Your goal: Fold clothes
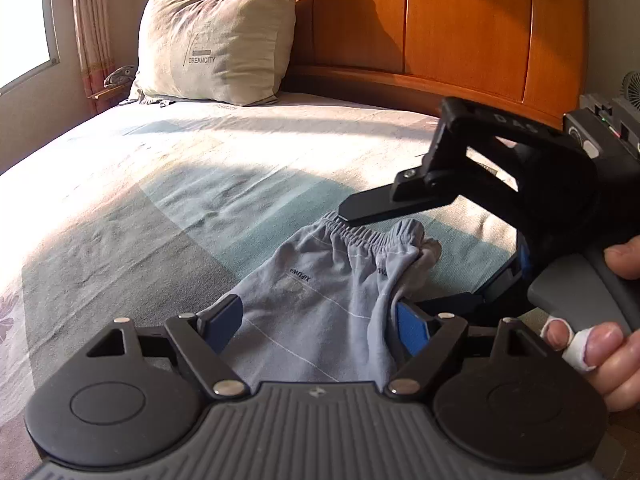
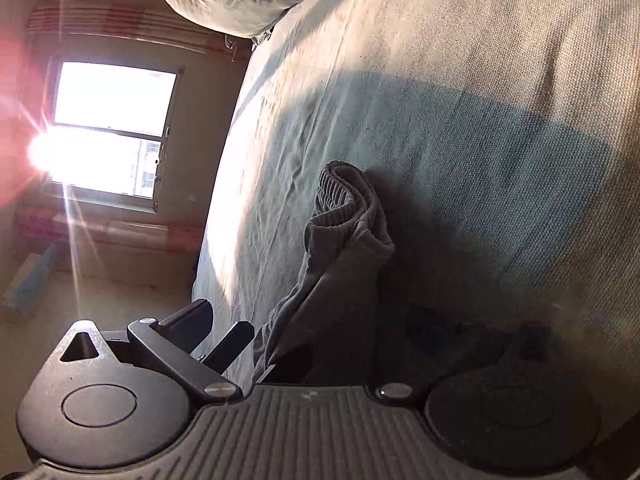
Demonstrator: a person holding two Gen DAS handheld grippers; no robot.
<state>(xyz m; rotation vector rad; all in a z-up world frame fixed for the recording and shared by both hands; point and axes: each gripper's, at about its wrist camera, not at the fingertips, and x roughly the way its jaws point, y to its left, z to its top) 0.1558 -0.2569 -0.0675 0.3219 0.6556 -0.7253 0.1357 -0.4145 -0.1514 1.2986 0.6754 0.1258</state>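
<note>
Shorts in grey-blue cloth lie on the bed in the left wrist view, elastic waistband toward the headboard, the fabric running back between the fingers of our left hand-held gripper. Those fingers stand apart, one on either side of the cloth, clamped on nothing. Our right hand-held gripper reaches in from the right, its upper finger over the waistband; whether it pinches the cloth we cannot tell here. A pillow sits well apart.

From the right wrist view the shorts appear bunched and partly doubled, the waistband curled over. The right hand-held gripper shows its fingers apart, cloth between them, so we judge it not yet closed.

To fold well, we should take both layers near an edge, keep the two grips level, and pull the cloth taut before laying it over, lest wrinkles get trapped.
</note>
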